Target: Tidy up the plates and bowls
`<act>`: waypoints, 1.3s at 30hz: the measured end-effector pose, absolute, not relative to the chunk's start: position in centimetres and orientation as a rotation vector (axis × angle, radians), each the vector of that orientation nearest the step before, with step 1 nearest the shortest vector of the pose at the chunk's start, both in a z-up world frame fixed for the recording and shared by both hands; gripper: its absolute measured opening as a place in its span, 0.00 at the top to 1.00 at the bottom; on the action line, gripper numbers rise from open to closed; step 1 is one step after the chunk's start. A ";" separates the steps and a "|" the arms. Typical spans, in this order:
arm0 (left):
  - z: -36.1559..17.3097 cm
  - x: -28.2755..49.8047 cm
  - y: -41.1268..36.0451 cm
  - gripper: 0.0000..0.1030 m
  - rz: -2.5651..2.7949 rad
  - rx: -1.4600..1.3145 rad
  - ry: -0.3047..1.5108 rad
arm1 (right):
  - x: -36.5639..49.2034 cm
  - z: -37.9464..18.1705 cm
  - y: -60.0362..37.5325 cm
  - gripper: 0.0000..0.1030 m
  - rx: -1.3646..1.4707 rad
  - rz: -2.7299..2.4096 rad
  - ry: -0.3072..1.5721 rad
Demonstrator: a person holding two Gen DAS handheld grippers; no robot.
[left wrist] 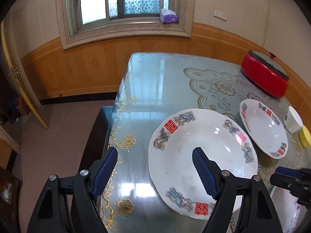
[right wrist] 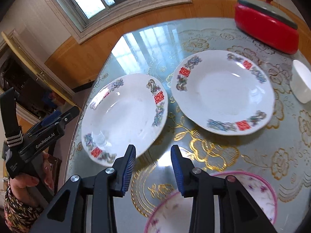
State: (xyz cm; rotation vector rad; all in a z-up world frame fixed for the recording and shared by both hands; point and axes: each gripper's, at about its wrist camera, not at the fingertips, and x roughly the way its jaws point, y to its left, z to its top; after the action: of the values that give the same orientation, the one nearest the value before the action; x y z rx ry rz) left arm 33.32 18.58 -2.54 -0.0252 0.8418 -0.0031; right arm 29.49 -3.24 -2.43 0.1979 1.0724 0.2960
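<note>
Two white plates with red characters and flowers on their rims lie on the glass-topped table. The near plate [left wrist: 194, 155] [right wrist: 120, 120] lies by the table's left edge. The far plate [left wrist: 266, 128] [right wrist: 219, 93] lies to its right. My left gripper [left wrist: 155, 153] is open, its right finger above the near plate's bowl, its left finger beyond the rim. My right gripper [right wrist: 153, 149] is open and empty, just off the near plate's right rim. A pink-rimmed bowl [right wrist: 260, 192] sits under the right gripper. A small white bowl [left wrist: 293, 119] [right wrist: 301, 81] stands at the right.
A red lidded pot [left wrist: 266, 73] [right wrist: 266, 29] stands at the table's back right. A yellow object [left wrist: 305, 136] sits by the white bowl. The table's left edge [left wrist: 114, 116] drops to the floor. A window and a tissue box [left wrist: 168, 16] are behind.
</note>
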 end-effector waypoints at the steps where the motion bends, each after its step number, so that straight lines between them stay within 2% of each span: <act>1: -2.8 33.8 18.9 0.23 -0.009 -0.035 0.849 | 29.9 -2.7 -3.0 0.63 0.205 0.297 1.080; 20: -6.2 38.2 18.2 0.25 -0.068 -0.022 0.942 | 33.5 -6.5 -2.8 0.63 0.257 0.260 1.150; 24: -6.8 38.6 17.9 0.38 -0.082 -0.006 0.965 | 33.8 -6.8 -2.4 0.63 0.245 0.282 1.145; 26: -7.2 38.7 17.8 0.46 -0.086 -0.004 0.976 | 33.9 -6.8 -2.1 0.70 0.233 0.294 1.140; 27: -7.4 38.7 17.7 0.56 -0.087 -0.002 0.987 | 33.9 -6.8 -1.9 0.72 0.234 0.305 1.138; 28: -7.5 38.6 17.6 0.61 -0.077 0.006 0.994 | 33.9 -6.8 -1.8 0.76 0.233 0.310 1.137; 39: -7.3 36.5 17.2 0.64 -0.030 0.057 0.994 | 32.8 -6.6 -1.7 0.76 0.214 0.320 1.186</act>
State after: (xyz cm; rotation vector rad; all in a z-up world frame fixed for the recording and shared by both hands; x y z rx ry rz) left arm 36.46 17.19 -7.34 0.0565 0.9944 -0.0303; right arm 32.82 -1.65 -6.59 0.2144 1.1860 0.3200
